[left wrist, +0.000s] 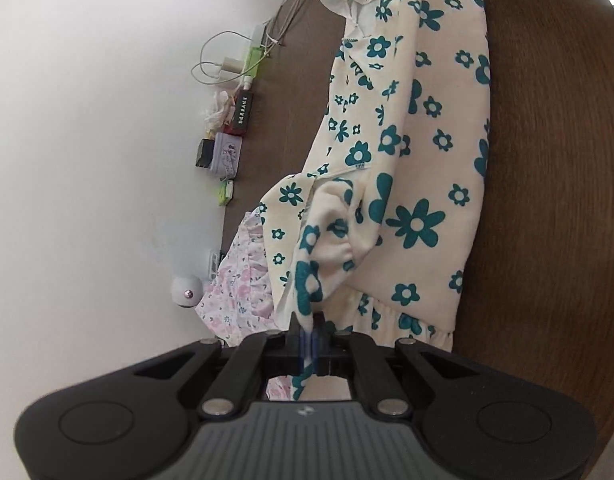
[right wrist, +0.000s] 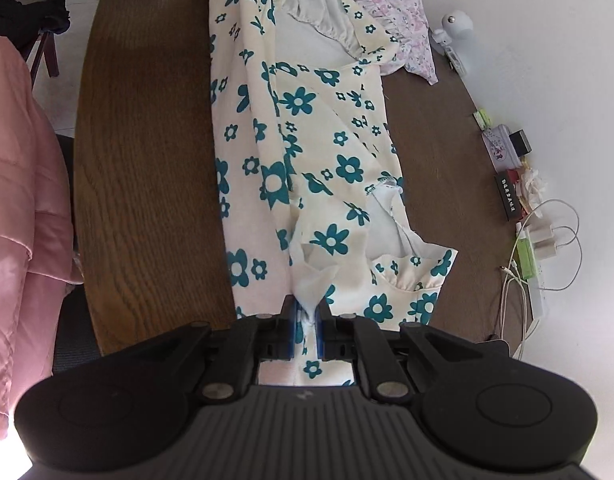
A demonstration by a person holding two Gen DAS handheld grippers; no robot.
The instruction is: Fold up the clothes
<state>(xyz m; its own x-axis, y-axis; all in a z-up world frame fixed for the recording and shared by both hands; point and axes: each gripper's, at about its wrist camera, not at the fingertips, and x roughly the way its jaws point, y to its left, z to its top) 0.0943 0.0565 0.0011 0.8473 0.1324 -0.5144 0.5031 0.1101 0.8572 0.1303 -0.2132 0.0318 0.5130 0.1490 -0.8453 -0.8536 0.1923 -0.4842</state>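
Cream dress with teal flowers [right wrist: 307, 128] lies stretched along the middle of the brown wooden counter [right wrist: 147, 160], running lengthwise, partly bunched and folded over itself. Both grippers clamp it. Left gripper [left wrist: 308, 334]: fingers closed tight on a pinched fold of the dress, fabric pulled up off the counter into a taut ridge toward the fingers. Right gripper [right wrist: 307, 326]: blue-padded fingers [right wrist: 291, 332] closed on a gathered bit of white lining and printed cloth at the near end of the dress, cloth raised in a peak.

Pink floral garment [right wrist: 403, 20] sits crumpled beside the far end of the dress, toward the counter's wall-side edge, partly under the dress. Along that same edge: white round gadget [right wrist: 457, 22], small tin [right wrist: 499, 146], black box [right wrist: 509, 196], green power strip with white chargers and cables [right wrist: 531, 252]. Pink quilted jacket [right wrist: 19, 220] off the opposite counter edge. Dark chair with black cloth [right wrist: 39, 12] beyond the far corner.
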